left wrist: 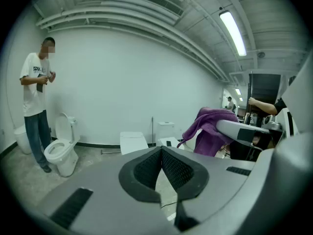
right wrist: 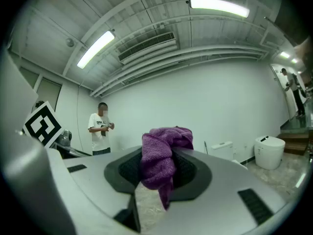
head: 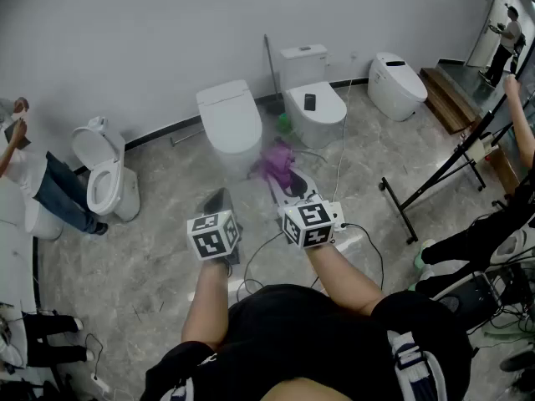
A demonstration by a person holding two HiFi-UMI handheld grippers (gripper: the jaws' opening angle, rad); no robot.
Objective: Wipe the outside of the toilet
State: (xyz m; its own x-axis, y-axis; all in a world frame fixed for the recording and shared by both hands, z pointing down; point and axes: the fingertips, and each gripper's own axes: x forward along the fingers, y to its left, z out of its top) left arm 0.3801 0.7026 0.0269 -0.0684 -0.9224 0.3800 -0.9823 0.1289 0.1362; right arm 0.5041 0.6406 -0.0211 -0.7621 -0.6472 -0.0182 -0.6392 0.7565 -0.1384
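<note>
We are clamping right gripper (right wrist: 157, 156) jaws on fuzzy purple cloth (right wrist: 165, 140); holding left gripper (left wrist: 161, 151) jaws together, empty. White closed-lid ceramic toilet (head: 228, 122) sitting against grey wall (head: 125, 32).

The purple cloth (right wrist: 159, 160) looks fluffy, the white toilets (head: 230, 124) glossy, the veined floor (head: 159, 224) polished, the grey jaws matt.

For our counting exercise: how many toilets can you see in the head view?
4: an open-lidded toilet at left, a closed toilet at centre, a toilet with a tank beside it, a rounded toilet at right. Another may hide at the left edge.
</note>
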